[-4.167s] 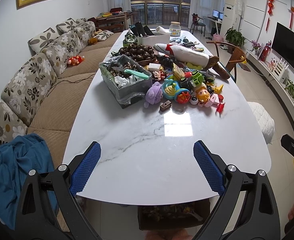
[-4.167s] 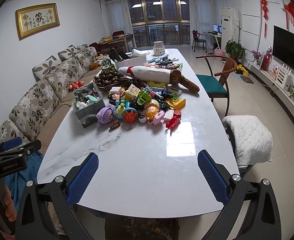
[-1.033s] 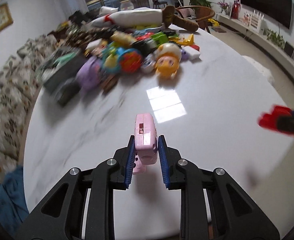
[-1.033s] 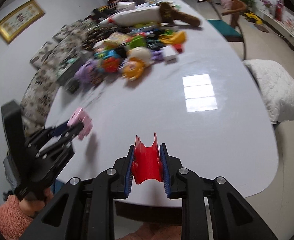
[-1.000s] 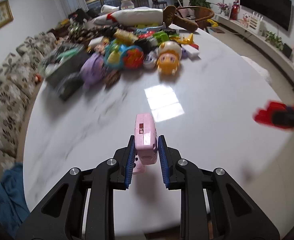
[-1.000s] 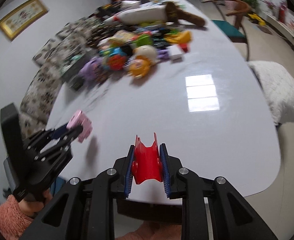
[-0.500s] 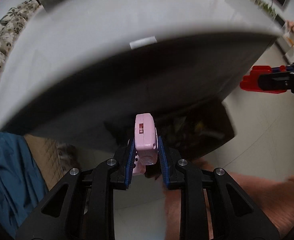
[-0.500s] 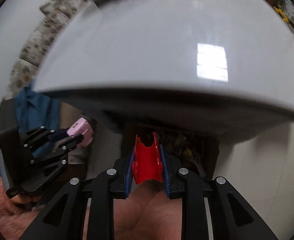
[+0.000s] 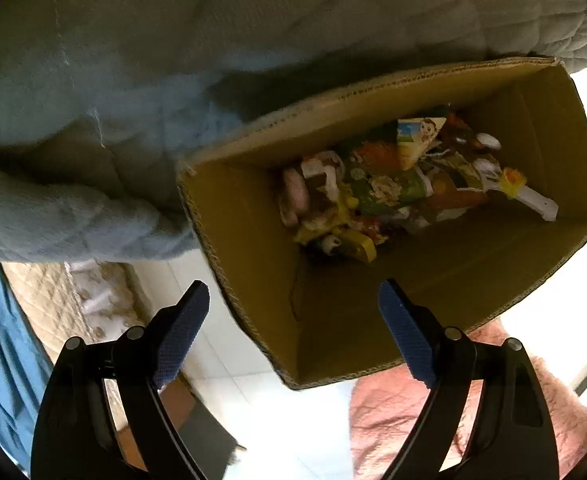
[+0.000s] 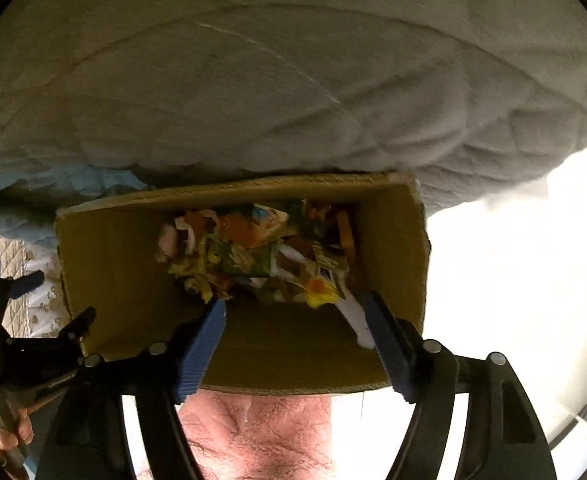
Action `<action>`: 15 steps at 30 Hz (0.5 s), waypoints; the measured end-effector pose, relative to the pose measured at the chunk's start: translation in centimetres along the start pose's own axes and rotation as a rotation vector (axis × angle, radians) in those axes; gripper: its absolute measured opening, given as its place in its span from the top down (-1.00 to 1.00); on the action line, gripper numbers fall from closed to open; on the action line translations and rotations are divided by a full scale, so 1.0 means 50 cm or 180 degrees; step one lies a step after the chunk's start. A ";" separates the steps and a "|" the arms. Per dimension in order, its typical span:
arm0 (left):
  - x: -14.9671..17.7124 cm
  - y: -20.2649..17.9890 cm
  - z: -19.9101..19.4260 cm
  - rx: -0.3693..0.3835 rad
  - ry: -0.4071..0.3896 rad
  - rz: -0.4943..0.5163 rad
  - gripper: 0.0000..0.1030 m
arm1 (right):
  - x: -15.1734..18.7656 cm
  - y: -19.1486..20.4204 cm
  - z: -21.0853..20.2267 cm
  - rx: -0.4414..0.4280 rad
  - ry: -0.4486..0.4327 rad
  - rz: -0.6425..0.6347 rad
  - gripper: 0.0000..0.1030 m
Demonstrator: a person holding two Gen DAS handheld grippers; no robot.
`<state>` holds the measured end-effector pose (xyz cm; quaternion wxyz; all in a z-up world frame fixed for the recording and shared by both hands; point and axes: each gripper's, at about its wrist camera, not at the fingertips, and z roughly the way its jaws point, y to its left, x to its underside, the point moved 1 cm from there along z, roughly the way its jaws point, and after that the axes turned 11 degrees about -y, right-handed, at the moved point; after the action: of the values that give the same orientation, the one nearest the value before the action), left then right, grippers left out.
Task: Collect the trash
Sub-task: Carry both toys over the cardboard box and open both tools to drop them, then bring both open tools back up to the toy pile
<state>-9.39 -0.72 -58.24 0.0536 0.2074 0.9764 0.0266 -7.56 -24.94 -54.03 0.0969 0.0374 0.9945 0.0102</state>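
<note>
A pale quilted grey-white cover (image 10: 293, 80) fills the upper part of both wrist views, and just below it stands an open brown corrugated cardboard box (image 9: 253, 240), its bottom strewn with a heap of colourful wrappers, cartoon-printed cartons and small plastic toys (image 9: 393, 184); this heap is the collected trash, and it lies well down inside the box. The left gripper (image 9: 293, 336) hangs over the box's near-left corner with its blue-padded jaws spread wide and nothing between them, a pale tiled floor (image 9: 313, 440) showing beneath. The right gripper (image 10: 297, 344) is poised above the box's near wall, its jaws likewise parted and empty, with the person's pink fleece sleeve (image 10: 253, 432) below it. Judged from this, the drop-off step looks finished for both tongs: each appears to have let go over the box. The next move calls for lifting both clear of the box walls and turning towards whatever trash is left to gather. One carton (image 9: 417, 136) shows a cartoon face, but no brand or writing can be read.
</note>
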 end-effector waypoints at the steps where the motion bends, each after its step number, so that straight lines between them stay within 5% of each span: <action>1: 0.007 0.005 -0.007 0.0056 -0.0012 -0.0038 -0.64 | 0.002 -0.003 -0.009 -0.0007 0.0010 0.0017 -0.47; 7: 0.028 0.021 -0.129 0.0197 -0.0161 -0.0159 -0.64 | -0.016 0.006 -0.168 -0.0369 -0.0130 0.0032 -0.50; 12: 0.032 0.055 -0.368 0.0400 -0.0652 -0.0172 -0.65 | -0.071 0.033 -0.418 -0.0896 -0.0638 -0.0362 -0.64; 15: 0.030 0.066 -0.502 0.0192 -0.1046 -0.0071 -0.78 | -0.115 0.058 -0.531 -0.1194 -0.0944 -0.0537 -0.78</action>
<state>-12.34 2.18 -33.21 0.2066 0.1997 0.9571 -0.0376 -6.85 -22.83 -26.83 0.2475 -0.0634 0.9498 0.1808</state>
